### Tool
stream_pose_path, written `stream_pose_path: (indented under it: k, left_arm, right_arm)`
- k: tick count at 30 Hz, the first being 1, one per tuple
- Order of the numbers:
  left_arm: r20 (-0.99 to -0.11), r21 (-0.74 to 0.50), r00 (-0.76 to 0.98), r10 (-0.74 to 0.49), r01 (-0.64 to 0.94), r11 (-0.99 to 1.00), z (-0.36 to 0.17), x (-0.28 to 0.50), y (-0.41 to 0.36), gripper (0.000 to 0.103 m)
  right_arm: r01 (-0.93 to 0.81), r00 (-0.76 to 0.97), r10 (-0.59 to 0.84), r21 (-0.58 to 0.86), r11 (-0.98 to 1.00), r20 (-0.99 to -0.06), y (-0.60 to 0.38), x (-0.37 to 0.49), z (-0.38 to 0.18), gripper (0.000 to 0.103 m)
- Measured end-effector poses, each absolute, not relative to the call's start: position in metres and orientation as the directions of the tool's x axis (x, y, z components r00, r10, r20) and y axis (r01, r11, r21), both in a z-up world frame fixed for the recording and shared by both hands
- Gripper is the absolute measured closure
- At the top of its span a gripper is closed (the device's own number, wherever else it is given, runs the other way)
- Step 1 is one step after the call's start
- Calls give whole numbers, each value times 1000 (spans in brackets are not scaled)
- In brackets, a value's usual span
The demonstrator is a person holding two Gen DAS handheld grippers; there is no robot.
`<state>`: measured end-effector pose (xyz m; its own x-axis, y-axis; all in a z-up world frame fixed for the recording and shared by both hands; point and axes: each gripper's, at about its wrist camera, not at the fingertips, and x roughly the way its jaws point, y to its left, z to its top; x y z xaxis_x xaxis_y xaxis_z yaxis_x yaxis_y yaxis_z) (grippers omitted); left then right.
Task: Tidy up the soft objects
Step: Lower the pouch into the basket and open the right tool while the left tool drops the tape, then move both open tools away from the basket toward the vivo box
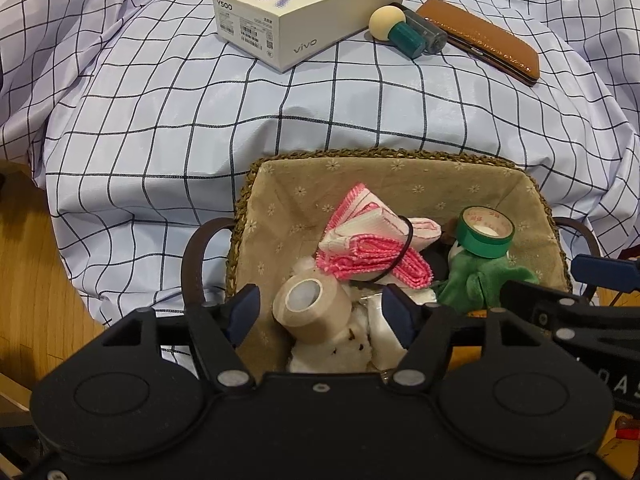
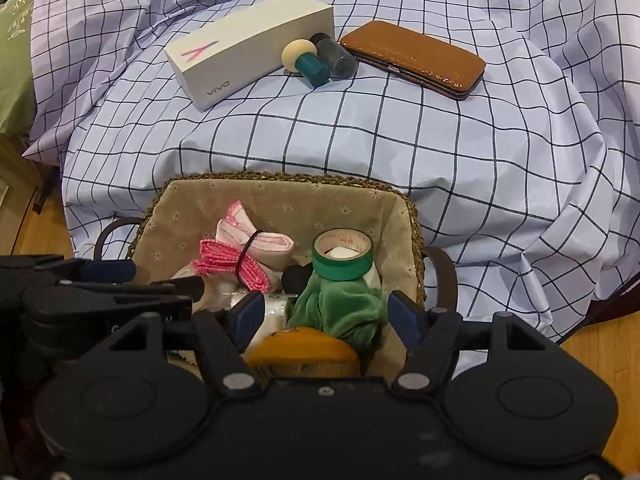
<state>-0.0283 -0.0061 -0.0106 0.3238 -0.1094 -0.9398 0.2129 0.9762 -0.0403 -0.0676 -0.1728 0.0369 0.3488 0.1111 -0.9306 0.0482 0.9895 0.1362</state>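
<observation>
Sitting between the open jaws, beige bandage roll (image 1: pixel 312 307).

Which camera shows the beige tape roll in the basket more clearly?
The left wrist view. There the beige tape roll lies in full sight in the basket, between the fingers of the left tool, which do not touch it. In the right wrist view I cannot find it; the left tool covers that corner.

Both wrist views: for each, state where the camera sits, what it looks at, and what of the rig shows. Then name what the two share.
Left wrist: on the left gripper, looking steeply down into the lined basket; its jaws straddle the beige tape roll; the right gripper's finger shows at right.
Right wrist: on the right gripper, above the green plush.
Shared: basket, green tape, white box, checked cloth.
</observation>
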Motion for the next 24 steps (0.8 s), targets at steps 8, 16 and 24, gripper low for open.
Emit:
stream_pose_path:
  k: [8,16,24]
  left_arm:
    - [-938,-45,328,-109,198,979,-9,-29,-3,39]
    - [-938,-42,330,-105,193,980,-8,-30,-3,39]
    - [-939,-35,329,-97,189,981,-8,-31,-3,39]
  right_arm:
    - [77,307,91,120,990,-947,-174,-64,34,33]
    - [101,285,86,119,988,-955,-176,-65,32,29]
    - [100,280,78,110,989,-957,-174,-64,29,28]
